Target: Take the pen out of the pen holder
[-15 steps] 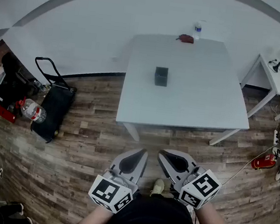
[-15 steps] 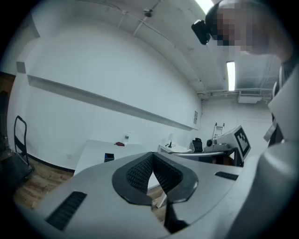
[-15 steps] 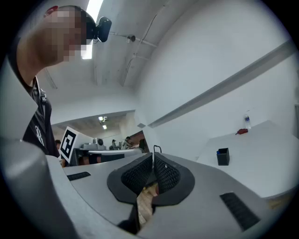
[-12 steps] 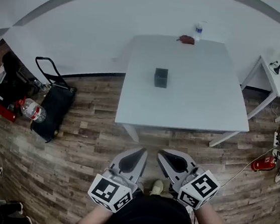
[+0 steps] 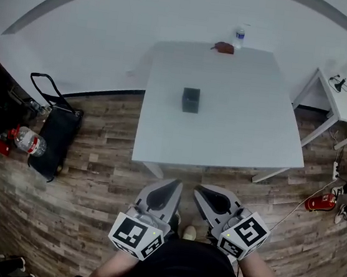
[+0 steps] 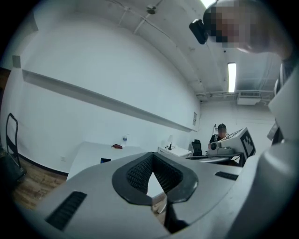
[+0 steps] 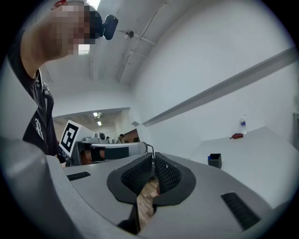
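- At the bottom of the head view, we see the left gripper point(image 5: 169, 187) and the right gripper point(image 5: 204, 194) side by side over the wooden floor point(image 5: 93, 181), well short of the table point(image 5: 236, 136). From above, both pairs of jaws look closed.
- On that table, left of its middle, the dark pen holder point(image 5: 191, 100) stands upright and alone. The pen is too small for us to make out here. At the far edge sit a bottle point(image 5: 239, 36) and a red thing point(image 5: 223, 47) that we cannot identify.
- In the left gripper view, the ribbed pads point(image 6: 138, 172) meet at their tips with nothing between them. The pen holder point(image 6: 105, 160) is a dark speck on the distant table, its lower part hidden behind the gripper's body.
- In the right gripper view, the pads point(image 7: 138, 175) stand all but together and hold nothing; only a sliver of floor shows between them. The pen holder point(image 7: 214, 160) stands far off on the table. A blue speck point(image 7: 209, 158) at its rim may be the pen, but we cannot tell.
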The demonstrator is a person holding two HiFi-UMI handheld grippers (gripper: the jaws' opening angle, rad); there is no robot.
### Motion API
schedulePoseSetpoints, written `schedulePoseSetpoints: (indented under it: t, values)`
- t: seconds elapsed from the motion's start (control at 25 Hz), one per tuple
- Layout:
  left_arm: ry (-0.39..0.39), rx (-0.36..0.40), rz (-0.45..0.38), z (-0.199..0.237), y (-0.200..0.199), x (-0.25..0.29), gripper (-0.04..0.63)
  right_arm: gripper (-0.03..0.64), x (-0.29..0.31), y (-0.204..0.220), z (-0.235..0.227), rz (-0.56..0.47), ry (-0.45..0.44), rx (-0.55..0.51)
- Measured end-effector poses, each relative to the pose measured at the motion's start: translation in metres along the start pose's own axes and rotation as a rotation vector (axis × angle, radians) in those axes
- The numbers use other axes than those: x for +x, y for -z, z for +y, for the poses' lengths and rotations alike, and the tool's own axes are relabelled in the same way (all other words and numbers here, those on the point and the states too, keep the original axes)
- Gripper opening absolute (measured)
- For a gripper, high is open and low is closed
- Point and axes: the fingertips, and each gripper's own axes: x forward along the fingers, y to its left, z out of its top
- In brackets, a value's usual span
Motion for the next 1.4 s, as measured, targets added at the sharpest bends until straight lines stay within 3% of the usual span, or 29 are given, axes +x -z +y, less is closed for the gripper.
schedulePoseSetpoints:
  t: [0.32, 0.56, 0.84, 1.24, 1.4]
  values:
    - [0.021, 0.047, -0.02, 0.063, -0.024, 0.048, 0.008, 0.017, 0.066, -0.019, -0.046, 0.016, 0.033, -0.031]
    - [0.051, 0.028, -0.016, 0.118, -0.038, 0.079, 0.008, 0.017, 0.121, -0.025, -0.075, 0.051, 0.08, -0.053]
    - [0.068, 0.002, -0.002, 0.149, -0.037, 0.107, 0.008, 0.017, 0.148, -0.012, -0.116, 0.115, 0.16, -0.084]
    - [0.003, 0.003, 0.041, 0.185, -0.035, 0.156, 0.008, 0.023, 0.209, 0.031, -0.23, 0.268, 0.193, -0.218]
    - [-0.045, -0.011, 0.049, 0.202, -0.035, 0.176, 0.008, 0.065, 0.241, 0.058, -0.272, 0.347, 0.179, -0.304]
